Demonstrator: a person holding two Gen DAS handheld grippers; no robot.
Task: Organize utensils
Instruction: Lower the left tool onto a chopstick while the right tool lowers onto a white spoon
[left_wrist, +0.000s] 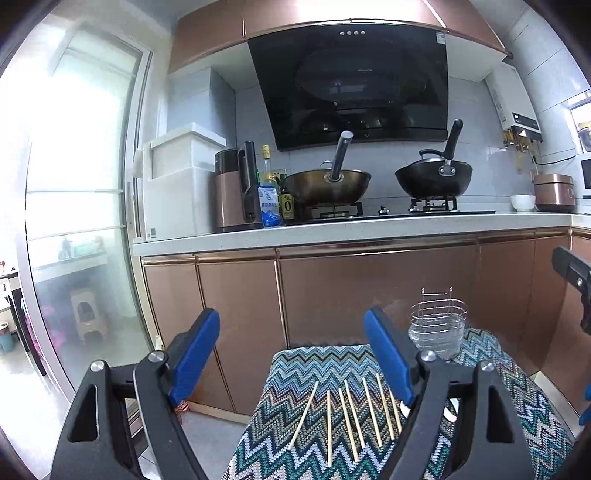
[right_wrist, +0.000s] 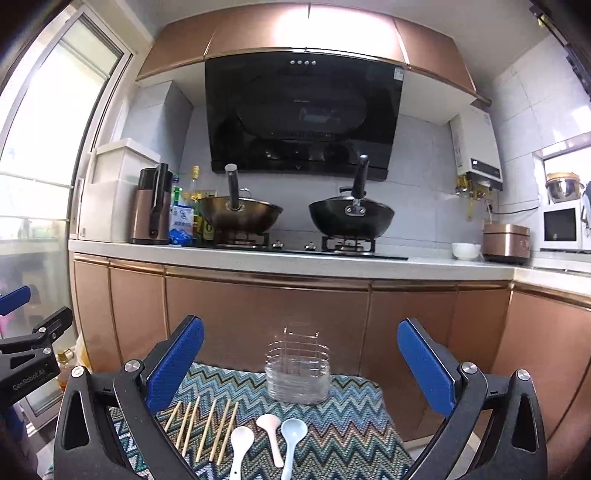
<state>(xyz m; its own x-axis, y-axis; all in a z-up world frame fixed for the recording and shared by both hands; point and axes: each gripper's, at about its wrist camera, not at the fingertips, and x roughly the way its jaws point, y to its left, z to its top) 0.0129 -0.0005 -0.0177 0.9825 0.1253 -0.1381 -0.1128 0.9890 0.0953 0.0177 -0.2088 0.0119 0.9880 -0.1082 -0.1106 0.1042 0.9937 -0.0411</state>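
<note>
Several wooden chopsticks (left_wrist: 351, 417) lie side by side on a zigzag-patterned cloth (left_wrist: 291, 376); they also show in the right wrist view (right_wrist: 207, 428). Three spoons lie to their right: a white spoon (right_wrist: 240, 445), a pink spoon (right_wrist: 271, 432) and a pale blue spoon (right_wrist: 291, 439). A wire utensil holder (right_wrist: 297, 369) stands upright at the cloth's far edge, also in the left wrist view (left_wrist: 437, 328). My left gripper (left_wrist: 291, 354) is open and empty above the chopsticks. My right gripper (right_wrist: 301, 369) is open and empty above the spoons.
Copper cabinet doors (right_wrist: 266, 321) rise right behind the cloth. The counter (right_wrist: 295, 262) above carries two woks (right_wrist: 240, 216), a kettle (right_wrist: 151, 218), bottles, a bowl (right_wrist: 466, 251) and a rice cooker (right_wrist: 506, 242). A glass door (left_wrist: 74, 184) is at the left.
</note>
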